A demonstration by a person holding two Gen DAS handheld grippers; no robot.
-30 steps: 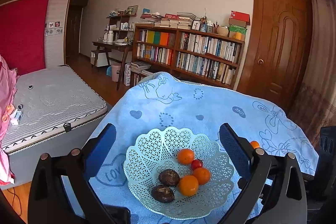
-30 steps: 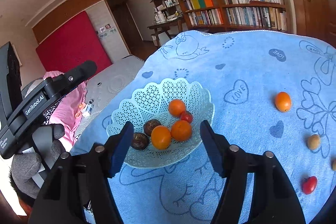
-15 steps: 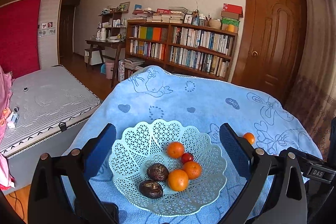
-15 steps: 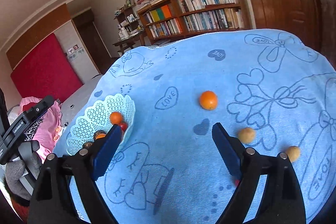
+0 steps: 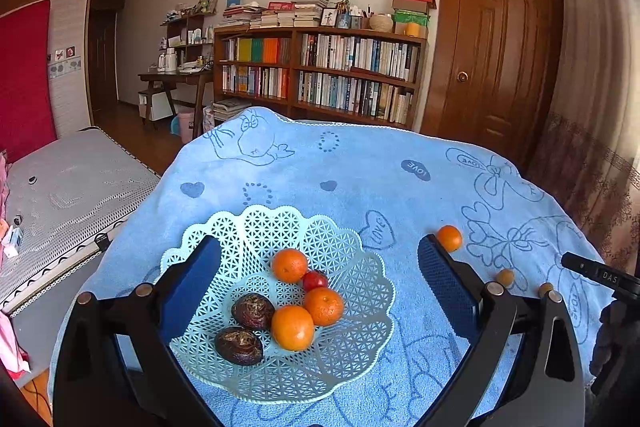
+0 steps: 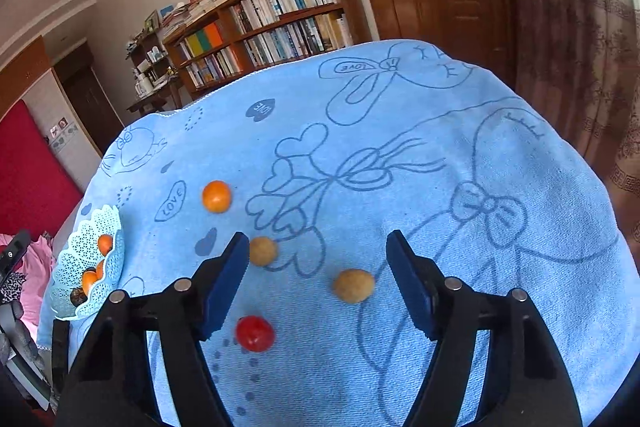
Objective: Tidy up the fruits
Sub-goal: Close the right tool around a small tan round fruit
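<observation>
Left wrist view: left gripper (image 5: 318, 289), fingers spread wide and holding nothing, hovers over a pale green lattice basket (image 5: 362, 355) set on the blue towel-covered surface (image 5: 360, 167). Basket contents: three oranges, e.g. (image 5: 292, 327); one small red fruit (image 5: 315, 280); two dark wrinkled fruits, e.g. (image 5: 239, 345). Outside the basket, to its right: one loose orange (image 5: 449, 238) and two small tan fruits, the nearer at (image 5: 505, 277). Writing legible on the towel: "LOVE" inside printed hearts; "DAS" on a black part at the right edge. Right wrist view: right gripper (image 6: 316, 287), fingers likewise wide and empty, points down at the loose pieces: loose orange (image 6: 216, 196), tan fruit (image 6: 263, 250) just beside the left finger, second tan fruit (image 6: 354, 285) between the fingers, red tomato-like fruit (image 6: 255, 333) nearest the camera. Basket (image 6: 72, 267) lies well apart at far left. Handling, as judged: all pieces light, round, apt to roll on the soft cloth; the red fruit is thin-skinned and bruises readily, so close gently across its widest girth; the tan fruits look firmer; the orange gives slightly. Basket is stiff plastic, light, likely to slide if knocked.
</observation>
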